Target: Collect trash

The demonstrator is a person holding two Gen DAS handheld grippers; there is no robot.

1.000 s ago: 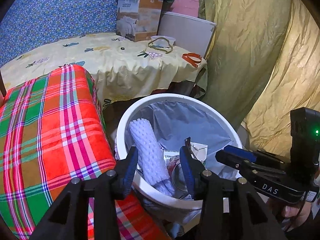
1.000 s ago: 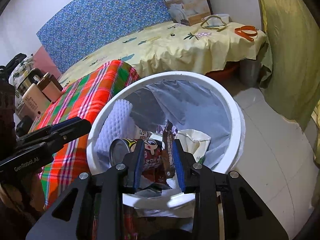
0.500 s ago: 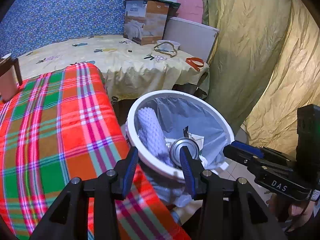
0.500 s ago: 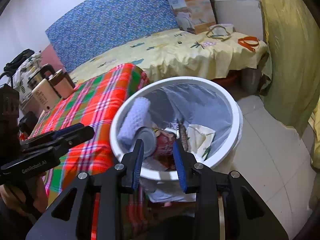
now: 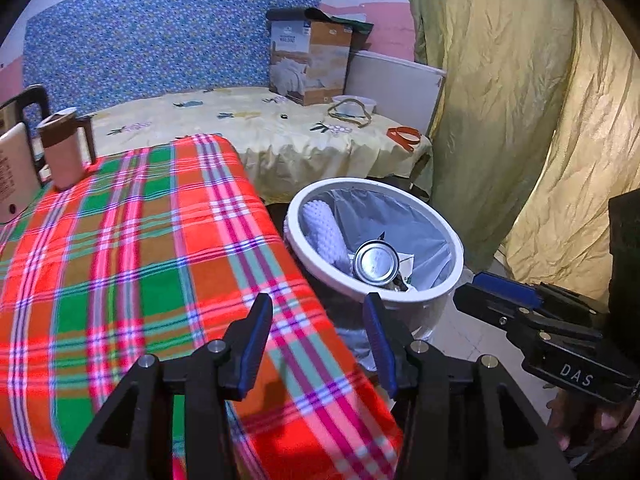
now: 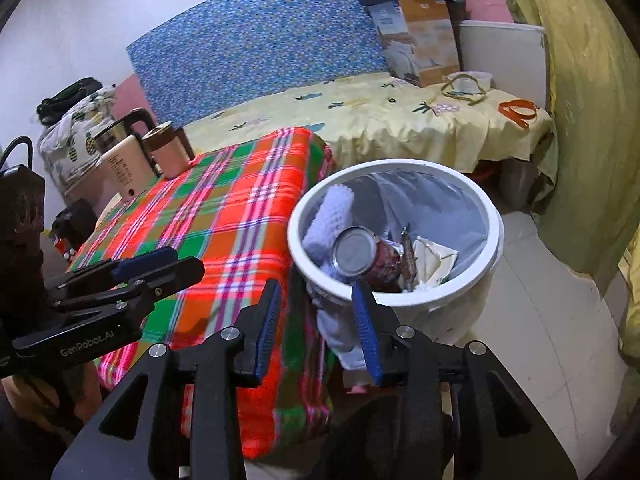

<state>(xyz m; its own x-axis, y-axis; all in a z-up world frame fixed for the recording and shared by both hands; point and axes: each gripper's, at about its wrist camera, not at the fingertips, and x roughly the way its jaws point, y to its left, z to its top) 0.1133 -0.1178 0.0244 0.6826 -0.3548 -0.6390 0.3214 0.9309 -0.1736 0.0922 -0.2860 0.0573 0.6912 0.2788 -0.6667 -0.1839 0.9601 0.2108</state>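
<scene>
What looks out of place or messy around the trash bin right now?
Nothing spilled. The can lies tilted on the heap inside the white bin, near the rim, and the bag liner sags down outside the bin's front.

Blue floral wall panel (image 5: 160,36), yellow curtains (image 5: 520,120), pale tiled floor (image 6: 560,320), plaid-covered table (image 5: 120,260)

My left wrist camera looked forward and down along my left hand-held gripper (image 5: 318,320) over the plaid-covered surface (image 5: 120,264), the white bin (image 5: 400,300) near on its right. My right camera faced likewise, closer above the bin (image 6: 496,228). Both shared bin, surface and bed (image 6: 380,120).
</scene>
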